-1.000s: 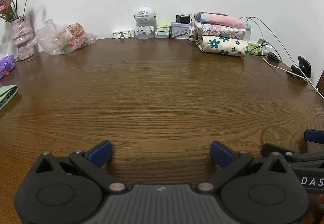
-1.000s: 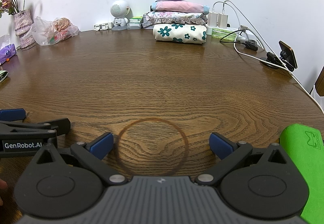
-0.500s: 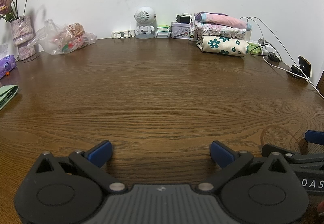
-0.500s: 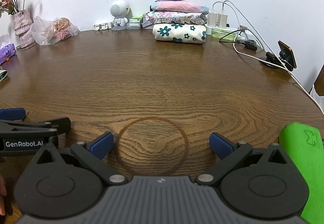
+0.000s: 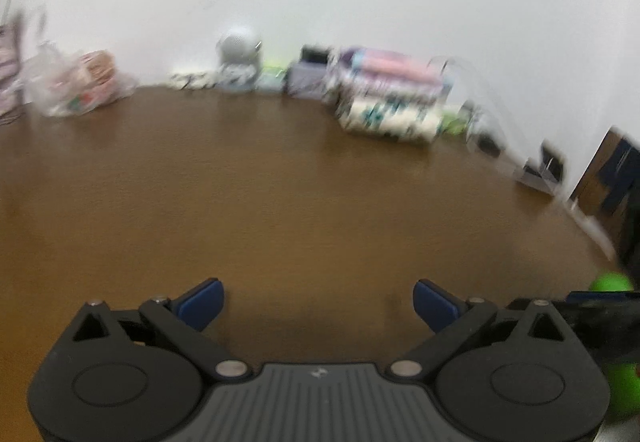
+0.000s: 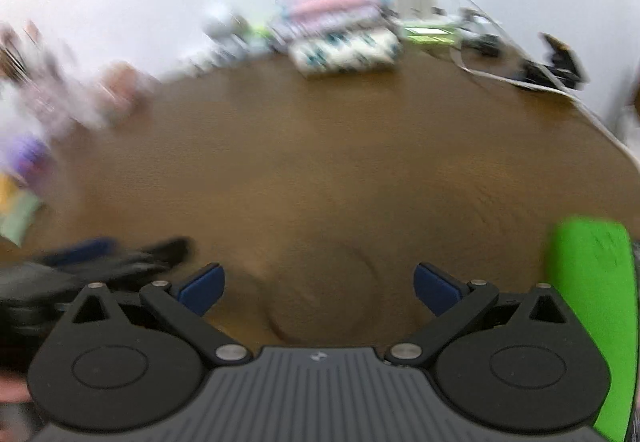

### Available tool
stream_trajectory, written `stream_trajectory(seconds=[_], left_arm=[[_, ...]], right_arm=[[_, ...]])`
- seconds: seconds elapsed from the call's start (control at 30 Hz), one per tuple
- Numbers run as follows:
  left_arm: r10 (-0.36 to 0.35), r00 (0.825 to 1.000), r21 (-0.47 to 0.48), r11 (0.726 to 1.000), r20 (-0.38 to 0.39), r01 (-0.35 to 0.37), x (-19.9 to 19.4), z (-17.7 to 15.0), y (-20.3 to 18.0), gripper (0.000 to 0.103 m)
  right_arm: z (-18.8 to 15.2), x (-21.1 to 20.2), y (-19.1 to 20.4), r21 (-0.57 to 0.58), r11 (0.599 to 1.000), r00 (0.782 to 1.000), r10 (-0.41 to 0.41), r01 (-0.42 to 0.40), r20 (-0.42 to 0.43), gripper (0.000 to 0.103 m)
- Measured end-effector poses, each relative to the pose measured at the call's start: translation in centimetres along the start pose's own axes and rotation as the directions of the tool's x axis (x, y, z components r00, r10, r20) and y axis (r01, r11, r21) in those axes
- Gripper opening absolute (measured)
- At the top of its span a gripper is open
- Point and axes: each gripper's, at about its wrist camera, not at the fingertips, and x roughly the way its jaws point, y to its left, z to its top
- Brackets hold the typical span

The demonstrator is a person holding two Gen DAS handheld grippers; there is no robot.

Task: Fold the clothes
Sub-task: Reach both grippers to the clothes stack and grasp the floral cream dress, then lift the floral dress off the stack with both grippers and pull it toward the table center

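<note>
Folded clothes [image 5: 390, 98] sit stacked at the table's [image 5: 280, 194] far edge; both the left gripper [image 5: 318, 304] and the right gripper [image 6: 318, 288] gape empty.

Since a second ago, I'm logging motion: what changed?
Both cameras went from sharp to motion-blurred: left gripper and right gripper are swinging, apparently rightward and up from the table. Nothing was grasped or released. Both remain open and empty; the folded clothes stack remains by the wall.
</note>
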Motion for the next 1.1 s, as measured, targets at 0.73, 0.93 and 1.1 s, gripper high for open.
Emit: stream_trajectory(seconds=[0.73,0.93,1.1], left_arm=[[-0.399,0.914,-0.245,0.882,0.07,0.403,21.5,16.5,3.3,0.018],[-0.452,0.866,-0.158,0.859,0.214,0.487,7.7,14.5,5.7,0.016],[-0.447,0.831,-0.125,0.852,0.329,0.508,-5.2,11.8,6.8,0.016]], right_arm=[[25.4,19.2,-8.6,0.091,0.987,0.989,0.138,-0.133,-0.046,0.012],[24.2,6.5,-5.0,-0.015,0.946,0.946,0.324,-0.324,0.022,0.01],[21.0,-3.9,0.3,-0.151,0.893,0.894,0.44,-0.424,0.089,0.01]])
